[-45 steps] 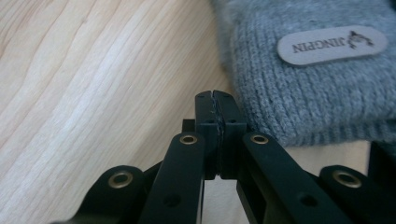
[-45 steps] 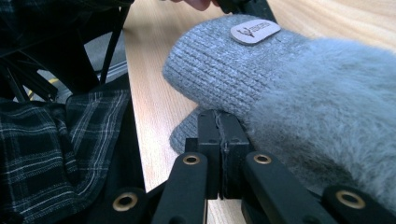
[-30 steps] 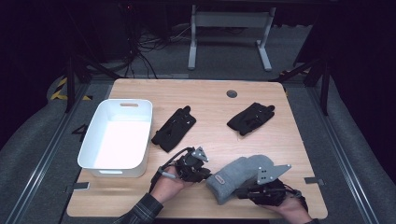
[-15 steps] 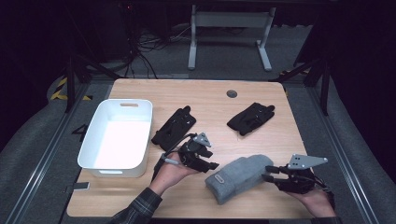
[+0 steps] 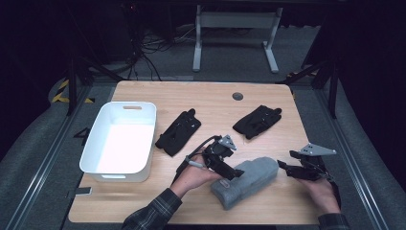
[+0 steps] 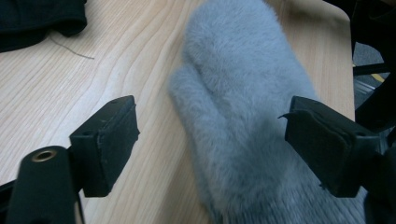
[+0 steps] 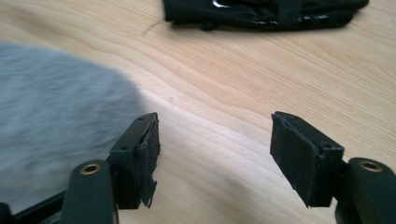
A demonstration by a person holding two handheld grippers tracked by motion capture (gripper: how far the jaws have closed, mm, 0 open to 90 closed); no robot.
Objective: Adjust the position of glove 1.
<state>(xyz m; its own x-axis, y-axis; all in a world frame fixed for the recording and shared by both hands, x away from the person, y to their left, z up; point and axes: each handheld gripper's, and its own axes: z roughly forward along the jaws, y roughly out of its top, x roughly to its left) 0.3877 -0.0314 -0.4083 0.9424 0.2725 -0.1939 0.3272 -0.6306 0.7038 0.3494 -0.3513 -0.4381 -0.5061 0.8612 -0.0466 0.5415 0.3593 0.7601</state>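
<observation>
Nearby: two black gloves (image 5: 178, 132), white bin (image 5: 119, 139); mitten (image 5: 246, 180) unobstructed.

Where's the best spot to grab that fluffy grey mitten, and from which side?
Probably the knitted cuff of the grey mitten, at its near-left end. It lies flat on the table, and the cuff looks thinner and firmer than the plump furry body. The left gripper, jaws just opened and straddling the mitten without pressing, could come from above. The right gripper is open, off the fingertip end.
</observation>
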